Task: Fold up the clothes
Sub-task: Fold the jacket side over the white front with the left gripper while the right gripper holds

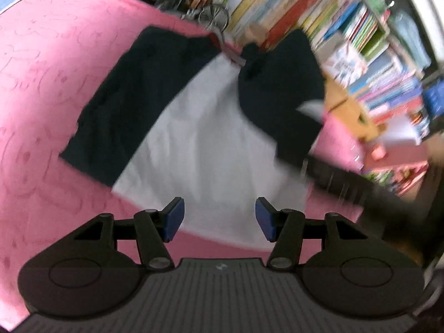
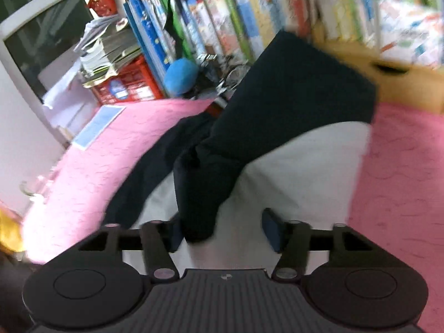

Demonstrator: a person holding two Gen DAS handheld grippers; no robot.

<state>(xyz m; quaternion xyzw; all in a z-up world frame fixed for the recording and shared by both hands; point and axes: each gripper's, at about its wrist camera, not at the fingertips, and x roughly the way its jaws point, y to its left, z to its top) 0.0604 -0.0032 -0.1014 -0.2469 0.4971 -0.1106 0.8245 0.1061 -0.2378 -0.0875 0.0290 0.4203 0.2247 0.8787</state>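
Observation:
A white T-shirt (image 1: 205, 144) with dark navy sleeves lies flat on the pink bedspread (image 1: 50, 83). One navy sleeve (image 1: 119, 105) is spread out to the left. The other sleeve (image 1: 280, 88) is folded in over the white body. My left gripper (image 1: 220, 219) is open just above the shirt's near hem, holding nothing. In the right wrist view the folded sleeve (image 2: 277, 105) runs down across the white body (image 2: 299, 166), and its cuff (image 2: 198, 222) lies between the open fingers of my right gripper (image 2: 223, 233), close to the left finger. The right gripper's dark body (image 1: 349, 186) shows at the shirt's right edge.
A bookshelf (image 2: 249, 22) packed with books lines the far side of the bed. A cardboard box (image 2: 402, 83), a blue plush (image 2: 180, 76) and a red crate (image 2: 127, 86) stand along it. A blue sheet of paper (image 2: 97, 125) lies on the bedspread (image 2: 402, 194).

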